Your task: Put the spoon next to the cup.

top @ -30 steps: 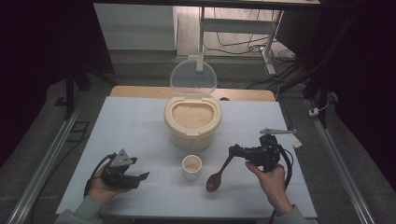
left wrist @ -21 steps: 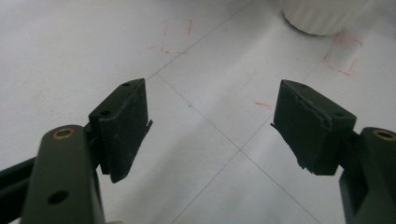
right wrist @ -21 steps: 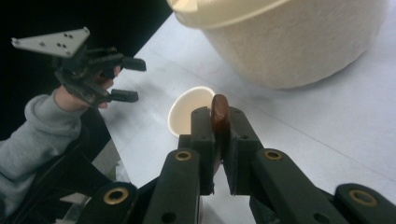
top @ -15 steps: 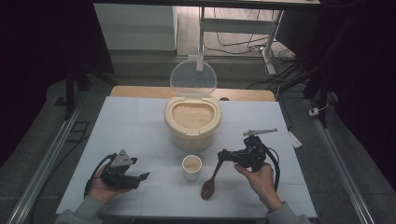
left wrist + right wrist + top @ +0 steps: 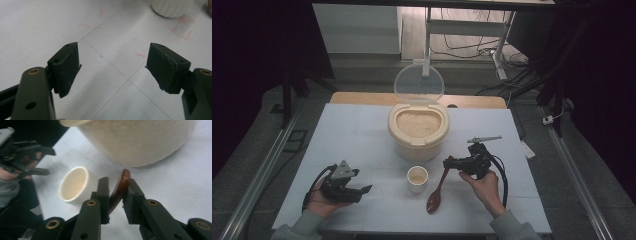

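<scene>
Two grippers work the white table point(image 5: 362, 130) in the high view: the left gripper point(image 5: 362, 190) rests low at the near left with its jaws spread and bare, and the right gripper point(image 5: 451, 163) sits at the handle end of the brown spoon point(image 5: 437, 192), whose bowl lies on the table just right of the small cup point(image 5: 417, 178). Behind them stands the rice container point(image 5: 418, 129), lid up.

In the left gripper view, the pads point(image 5: 66, 67) stand wide apart over bare tabletop, holding nothing.

In the right gripper view, the spoon handle point(image 5: 119, 190) runs up between the jaws, which have just been opening; a slim gap shows on the right side, so the grip looks loosened. The cup point(image 5: 73, 184) sits to the left, the container point(image 5: 140, 142) looms beyond.
</scene>
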`<state>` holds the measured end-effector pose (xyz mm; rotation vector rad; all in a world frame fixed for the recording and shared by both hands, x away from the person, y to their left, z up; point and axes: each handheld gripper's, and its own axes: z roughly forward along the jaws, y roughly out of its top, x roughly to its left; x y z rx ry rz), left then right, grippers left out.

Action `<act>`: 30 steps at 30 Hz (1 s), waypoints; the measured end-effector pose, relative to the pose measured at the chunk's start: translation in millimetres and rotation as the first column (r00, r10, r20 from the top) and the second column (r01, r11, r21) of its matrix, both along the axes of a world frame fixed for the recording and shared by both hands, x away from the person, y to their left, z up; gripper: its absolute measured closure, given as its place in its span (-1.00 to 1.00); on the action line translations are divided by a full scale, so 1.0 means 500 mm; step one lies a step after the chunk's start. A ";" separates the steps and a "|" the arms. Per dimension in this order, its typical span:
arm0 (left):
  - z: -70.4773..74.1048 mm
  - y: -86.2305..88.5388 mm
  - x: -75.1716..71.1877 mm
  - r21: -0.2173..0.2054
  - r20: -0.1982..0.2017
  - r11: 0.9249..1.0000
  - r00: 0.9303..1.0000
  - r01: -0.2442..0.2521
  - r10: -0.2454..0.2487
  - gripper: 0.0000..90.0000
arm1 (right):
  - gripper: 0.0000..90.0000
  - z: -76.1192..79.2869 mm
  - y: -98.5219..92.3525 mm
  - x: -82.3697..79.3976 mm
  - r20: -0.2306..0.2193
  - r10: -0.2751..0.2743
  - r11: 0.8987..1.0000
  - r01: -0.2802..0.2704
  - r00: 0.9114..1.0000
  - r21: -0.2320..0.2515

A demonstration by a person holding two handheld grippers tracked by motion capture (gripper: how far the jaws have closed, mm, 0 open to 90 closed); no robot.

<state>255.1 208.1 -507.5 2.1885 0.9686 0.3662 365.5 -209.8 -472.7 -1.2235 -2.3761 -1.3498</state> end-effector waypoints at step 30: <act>-0.002 -0.002 0.000 0.006 -0.003 1.000 1.000 0.005 -0.005 -0.42 | 0.15 -0.094 0.036 0.035 0.138 -0.071 0.969 0.101 0.988 -0.225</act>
